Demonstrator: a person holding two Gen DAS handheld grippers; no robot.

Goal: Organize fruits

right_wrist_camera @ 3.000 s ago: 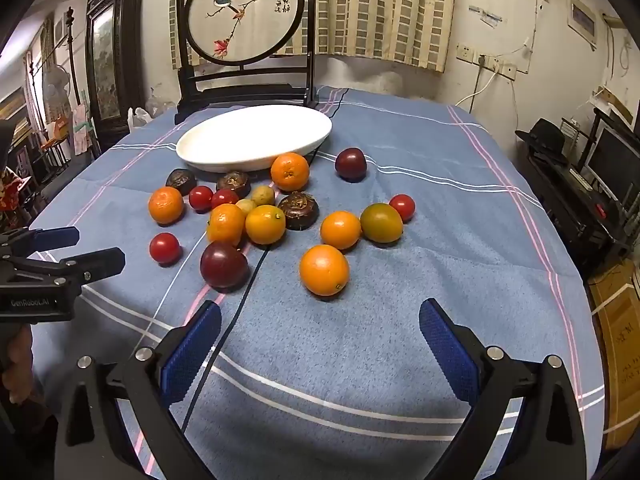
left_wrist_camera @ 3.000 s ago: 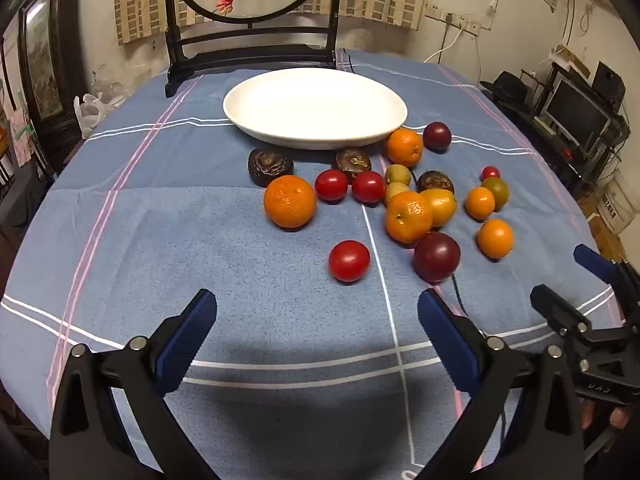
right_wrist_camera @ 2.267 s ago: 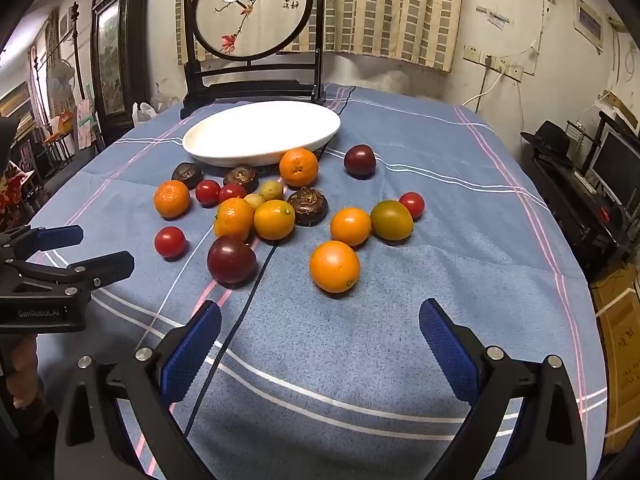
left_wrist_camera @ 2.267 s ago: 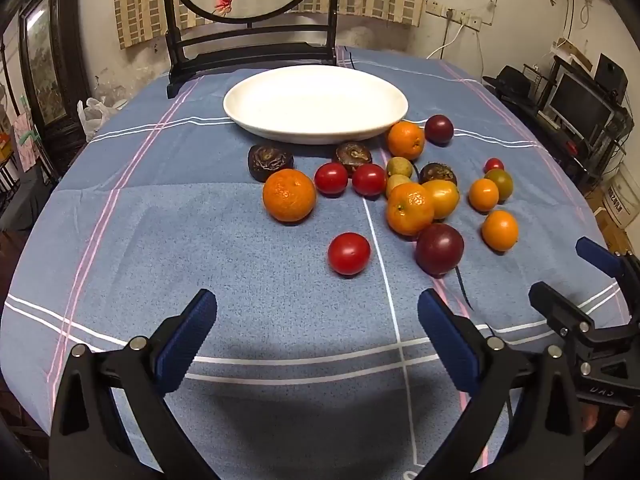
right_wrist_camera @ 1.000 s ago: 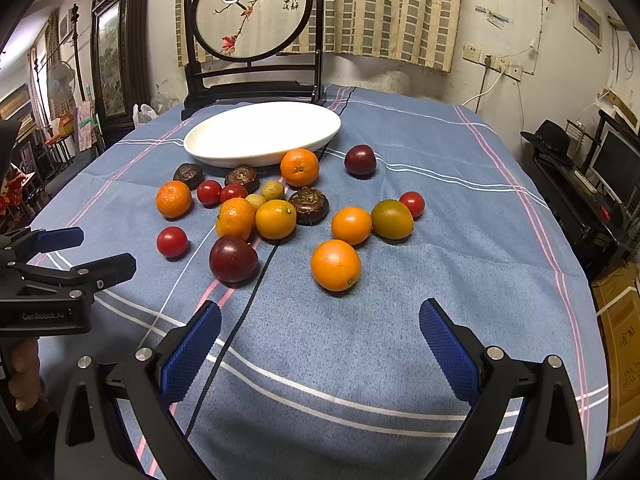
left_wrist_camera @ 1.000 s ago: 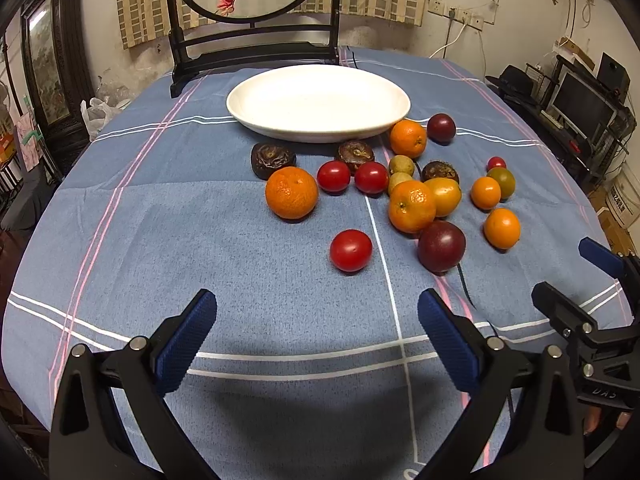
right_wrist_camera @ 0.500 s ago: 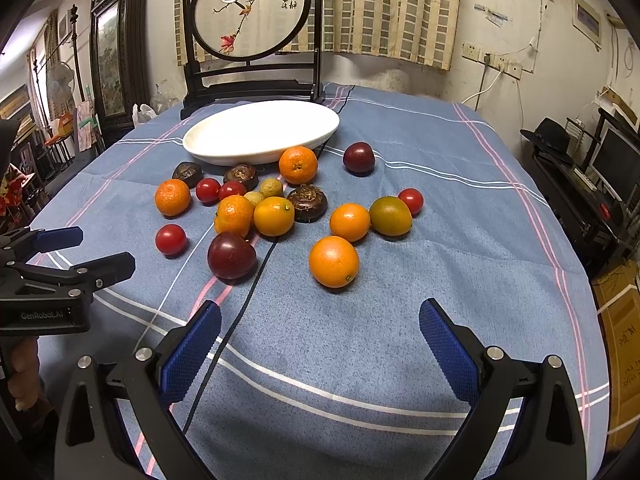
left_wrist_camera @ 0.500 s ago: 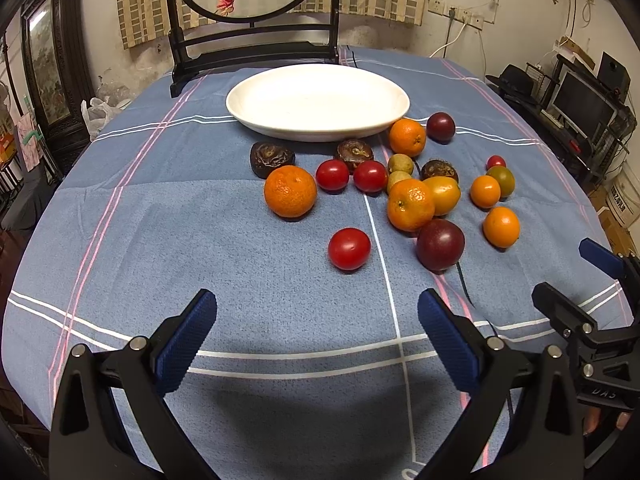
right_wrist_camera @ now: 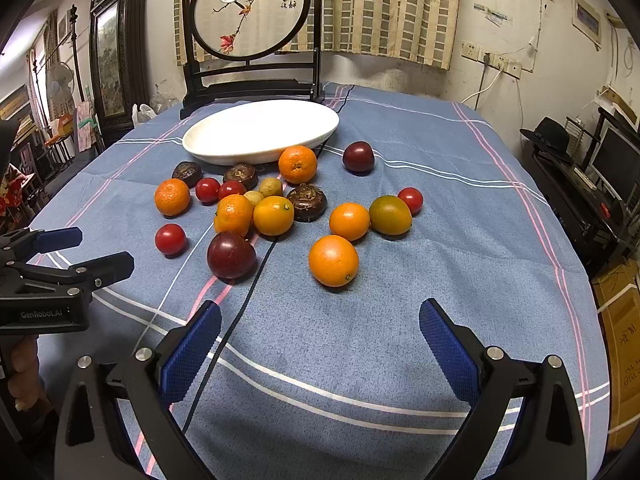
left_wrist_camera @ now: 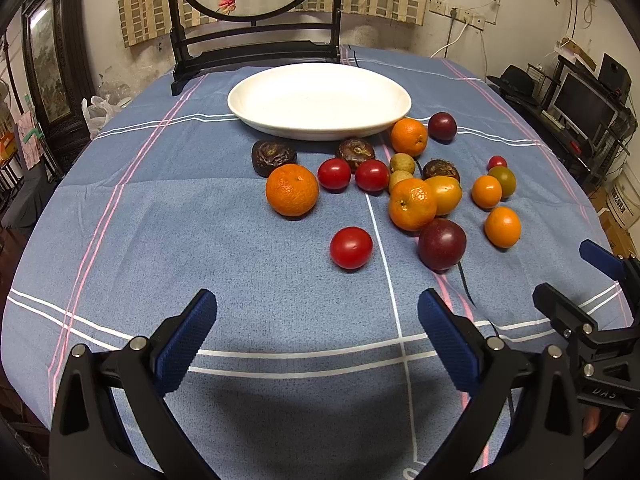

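Fruits [right_wrist_camera: 273, 215] all sit loose on the tablecloth [right_wrist_camera: 440, 208], white plate [left_wrist_camera: 319, 98] totally bare. Both grippers, left [left_wrist_camera: 316, 334] and right [right_wrist_camera: 320, 340], hang spread wide, gripping nothing.

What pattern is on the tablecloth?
The tablecloth is blue with thin white and pink stripes crossing in a loose plaid; clearest in the right wrist view.

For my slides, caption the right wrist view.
Open right claw faces scattered fruit before an empty white plate.

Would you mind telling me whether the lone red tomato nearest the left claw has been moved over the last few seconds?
No. The tomato remains just left of the white stripe, apart from the other fruit.
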